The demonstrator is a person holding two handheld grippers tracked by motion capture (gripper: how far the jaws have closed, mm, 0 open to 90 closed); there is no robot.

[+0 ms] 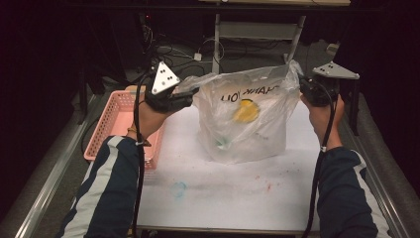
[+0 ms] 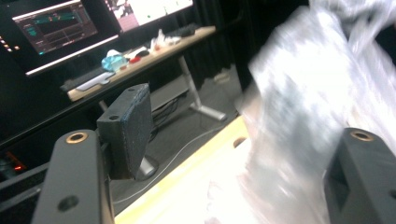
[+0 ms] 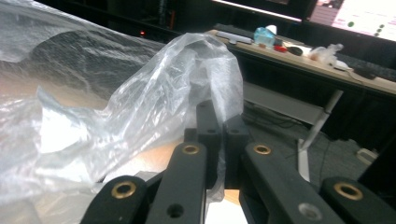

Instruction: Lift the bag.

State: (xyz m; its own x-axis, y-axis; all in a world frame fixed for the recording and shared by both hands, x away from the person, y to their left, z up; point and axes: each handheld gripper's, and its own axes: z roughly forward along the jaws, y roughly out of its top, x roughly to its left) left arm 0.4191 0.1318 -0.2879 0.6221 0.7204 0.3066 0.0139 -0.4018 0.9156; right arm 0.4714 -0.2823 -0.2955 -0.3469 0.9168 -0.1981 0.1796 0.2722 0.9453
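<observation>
Bare table point(image 1: 223, 198) up front at six o'clock, room to move there. Mid-table stands the clear bag point(image 1: 247, 119), a yellow thing point(image 1: 246, 110) inside. At nine o'clock the pink basket point(image 1: 116, 124) hugs the table's left edge. Left gripper point(image 1: 190, 91) by the bag's left corner, jaws spread, film between them, no pinch. Right gripper point(image 1: 302, 87) clamped on the right corner. Beyond, at twelve, a desk point(image 3: 327, 70).
</observation>
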